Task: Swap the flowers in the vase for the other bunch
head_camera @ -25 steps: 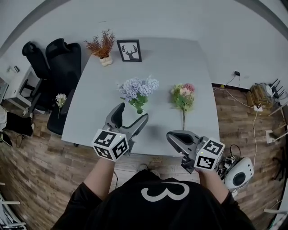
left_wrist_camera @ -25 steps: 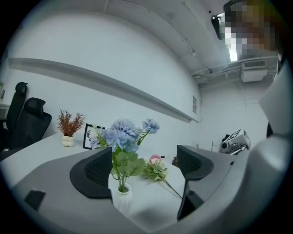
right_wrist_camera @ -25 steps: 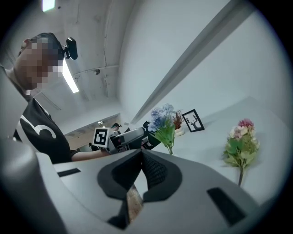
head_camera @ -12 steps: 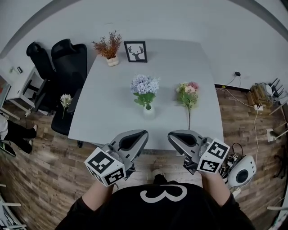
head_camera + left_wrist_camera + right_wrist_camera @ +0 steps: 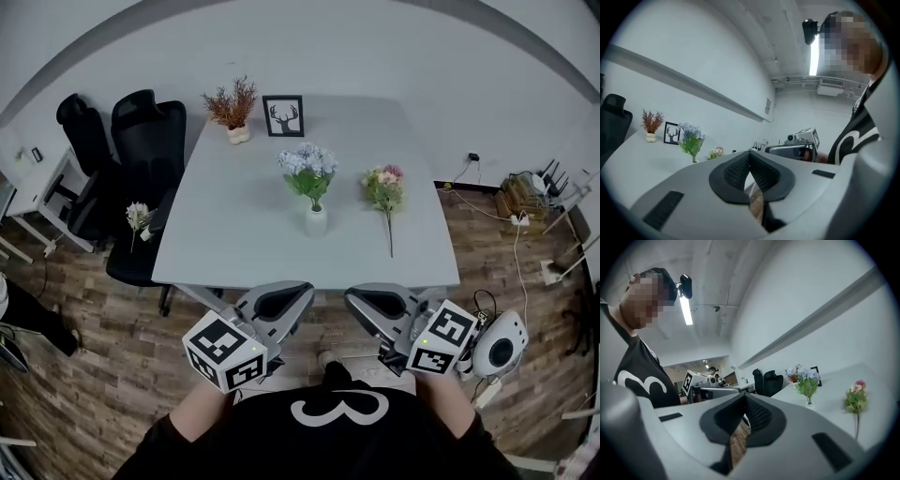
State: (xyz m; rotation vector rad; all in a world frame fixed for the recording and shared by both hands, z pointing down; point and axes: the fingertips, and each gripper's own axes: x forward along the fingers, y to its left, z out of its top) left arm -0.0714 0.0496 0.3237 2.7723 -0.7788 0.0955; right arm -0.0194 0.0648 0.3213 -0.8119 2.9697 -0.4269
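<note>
One white vase [image 5: 316, 222] stands upright near the middle of the grey counter [image 5: 234, 244], with one bunch of blue flowers [image 5: 307, 164] in it. A second bunch, the pink flowers [image 5: 384, 186], lies flat on the counter to the right of the vase and apart from it. Its blooms point toward the far wall and its long stem toward the near edge. That makes two bunches in all, one in the vase and one out.

At the counter's far edge sit one pot of dried rust-coloured plant [image 5: 232, 105] and, just beside it, one framed deer picture [image 5: 283, 115]. Two black chairs [image 5: 145, 141] stand at the counter's left side, and one small white flower [image 5: 138, 217] shows at the nearer chair.

Two tools are held side by side off the counter's near edge, over the wooden floor [image 5: 84, 375] and well apart from the flowers: the left tool [image 5: 302, 292] and the right tool [image 5: 352, 298]. Each has its jaws pressed together with nothing between them. One white device [image 5: 500, 352] sits on the floor by the right tool.
</note>
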